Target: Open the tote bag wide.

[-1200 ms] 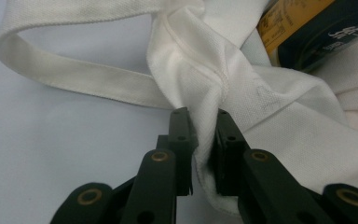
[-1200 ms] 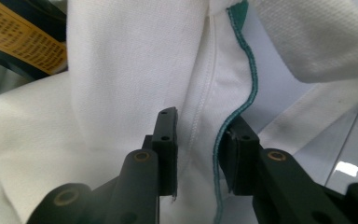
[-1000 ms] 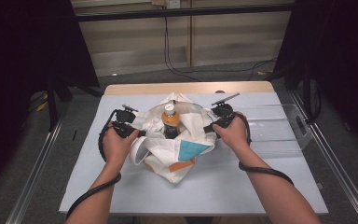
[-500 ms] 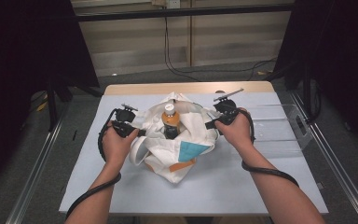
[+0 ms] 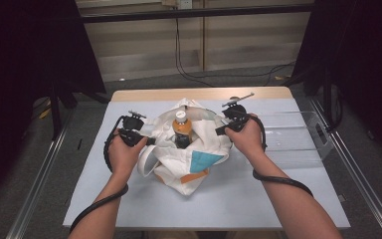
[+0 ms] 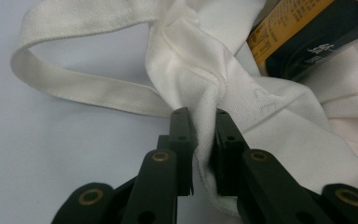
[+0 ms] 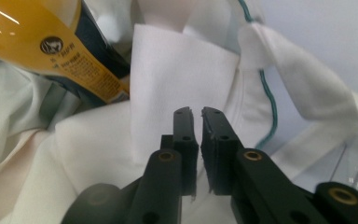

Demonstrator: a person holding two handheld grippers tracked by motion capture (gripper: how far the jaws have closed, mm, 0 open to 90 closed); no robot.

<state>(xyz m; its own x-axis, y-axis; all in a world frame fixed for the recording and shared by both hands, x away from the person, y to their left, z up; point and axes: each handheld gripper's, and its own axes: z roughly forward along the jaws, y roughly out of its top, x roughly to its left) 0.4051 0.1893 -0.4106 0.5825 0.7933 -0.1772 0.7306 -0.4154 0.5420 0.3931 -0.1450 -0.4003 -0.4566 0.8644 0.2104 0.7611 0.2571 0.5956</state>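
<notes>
Left tongs (image 6: 200, 116) pinch bag (image 5: 189, 164) rim mid-counter (image 5: 129, 209); right tongs (image 7: 196, 114), just closing, pinch opposite rim, likely holding mouth open around upright bottle (image 5: 181, 129).

The bottle (image 5: 182, 130) stands inside the white cloth bag (image 5: 189, 164), whose folds hide its base; in the left gripper view the picture's top edge cuts it off. Its label print is too small to read. Whether cloth lies between the right gripper (image 7: 196, 116) jaws cannot be told. The bag's printed panel (image 5: 201, 162) is partly folded under
</notes>
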